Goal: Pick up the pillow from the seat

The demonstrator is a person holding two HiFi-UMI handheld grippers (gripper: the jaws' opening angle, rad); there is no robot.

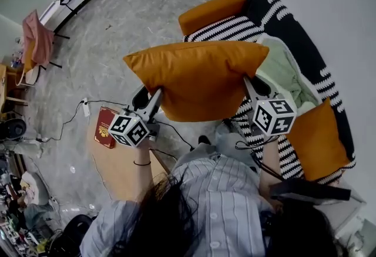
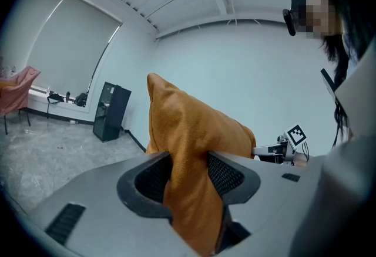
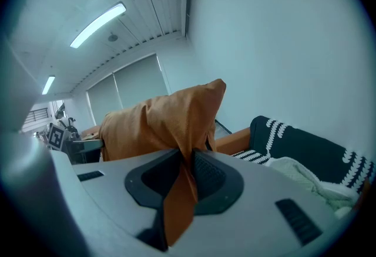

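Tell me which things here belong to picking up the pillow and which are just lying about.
Job: orange pillow, gripped at both ends by the left hand-held gripper and right hand-held gripper; striped sofa.
Lying about: second orange pillow on the sofa, green blanket, red book, floor cable.

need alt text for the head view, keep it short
An orange pillow is held up by both grippers, the left gripper clamped on its lower left corner and the right gripper on its lower right. Beyond it is a black-and-white striped sofa with a pale green blanket and another orange cushion.
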